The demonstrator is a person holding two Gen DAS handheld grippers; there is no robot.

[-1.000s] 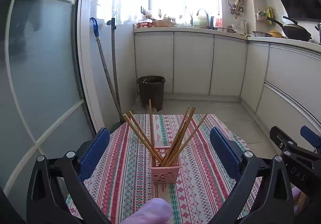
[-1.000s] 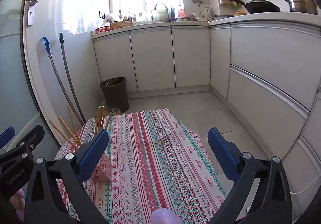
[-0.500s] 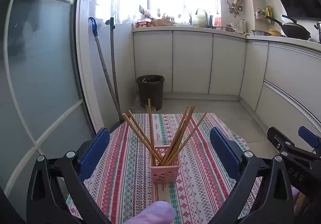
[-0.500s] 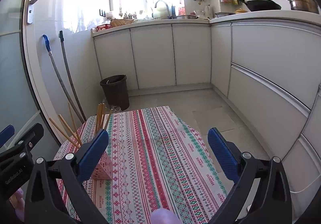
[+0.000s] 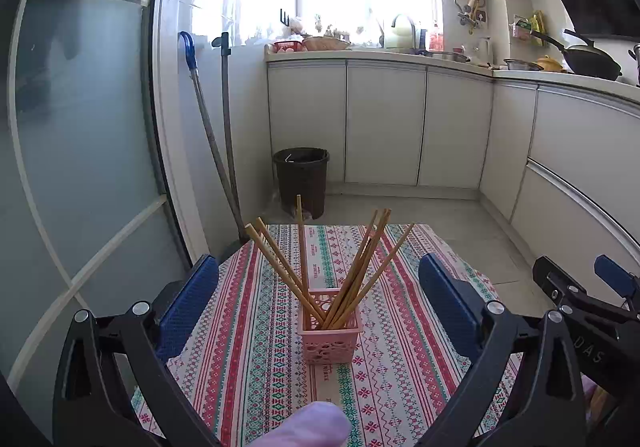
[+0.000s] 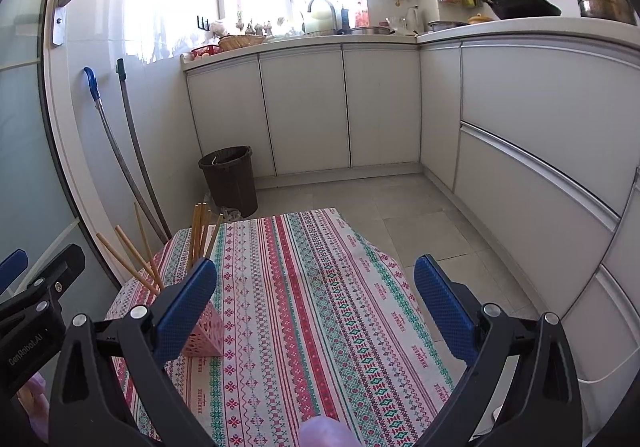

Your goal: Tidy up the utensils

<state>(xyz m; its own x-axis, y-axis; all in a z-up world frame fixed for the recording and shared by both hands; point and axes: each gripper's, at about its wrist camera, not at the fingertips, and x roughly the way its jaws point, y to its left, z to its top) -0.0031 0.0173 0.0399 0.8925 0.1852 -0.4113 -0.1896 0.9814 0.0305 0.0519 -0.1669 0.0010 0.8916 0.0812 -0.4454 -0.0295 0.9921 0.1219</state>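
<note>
A small pink basket (image 5: 330,343) stands on the striped tablecloth (image 5: 248,347) with several wooden chopsticks (image 5: 352,279) fanned upright in it. My left gripper (image 5: 318,299) is open and empty, its blue pads apart on either side of the basket, a little short of it. In the right wrist view the basket (image 6: 202,339) sits at the left, partly behind my left pad, with the chopsticks (image 6: 200,235) sticking up. My right gripper (image 6: 316,299) is open and empty over the bare cloth (image 6: 320,307).
The table is small; its far edge drops to the tiled floor (image 6: 400,203). A dark bin (image 5: 302,181) and two mop handles (image 5: 218,151) stand beyond it. White cabinets (image 6: 520,151) run along the back and right. A glass door (image 5: 80,151) is at left.
Both grippers have drawn back and risen slightly from the basket. The basket and chopsticks have not moved. Both stay open.
</note>
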